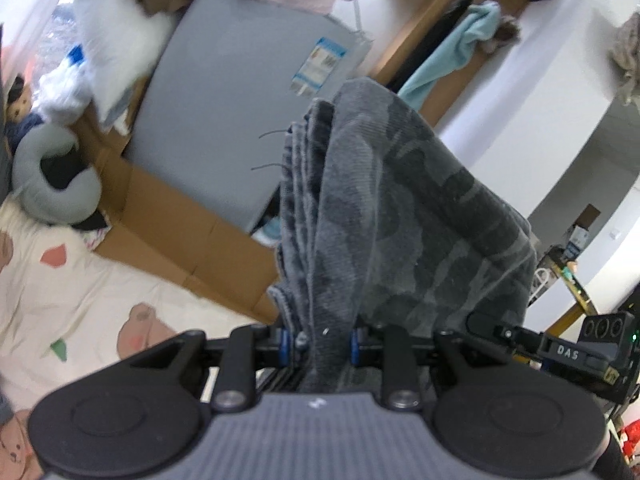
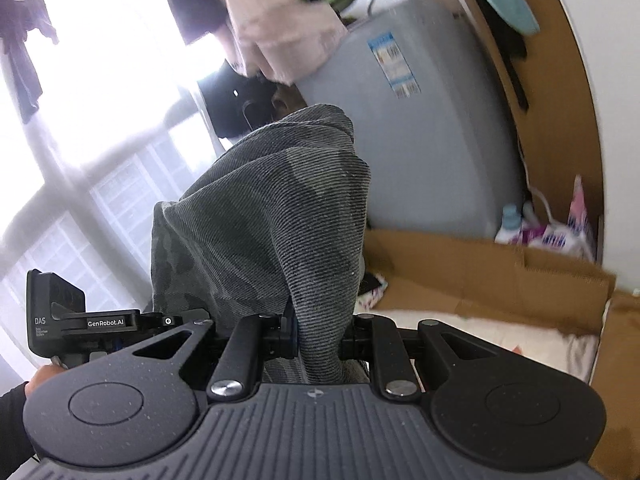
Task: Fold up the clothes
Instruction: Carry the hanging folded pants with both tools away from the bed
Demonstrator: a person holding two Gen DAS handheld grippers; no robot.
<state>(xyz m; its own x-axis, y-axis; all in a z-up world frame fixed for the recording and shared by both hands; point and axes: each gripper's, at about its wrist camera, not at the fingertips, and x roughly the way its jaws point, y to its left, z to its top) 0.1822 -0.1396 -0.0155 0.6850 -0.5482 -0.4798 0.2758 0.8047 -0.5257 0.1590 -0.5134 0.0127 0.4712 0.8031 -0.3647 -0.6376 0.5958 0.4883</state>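
Gripping the grey garment (image 1: 384,200) edge, both grippers (image 1: 324,340) (image 2: 320,336) stand airborne.

The garment (image 1: 400,208) is grey with a darker camouflage pattern and fine ribbing. The bedsheet (image 1: 80,288) is cream, printed with pink bears and small pink and green shapes. The fridge (image 1: 224,128) is pale grey-blue with a blue-and-white label (image 1: 318,66). A towel (image 1: 452,56) is turquoise; the cardboard (image 2: 480,268) is brown.
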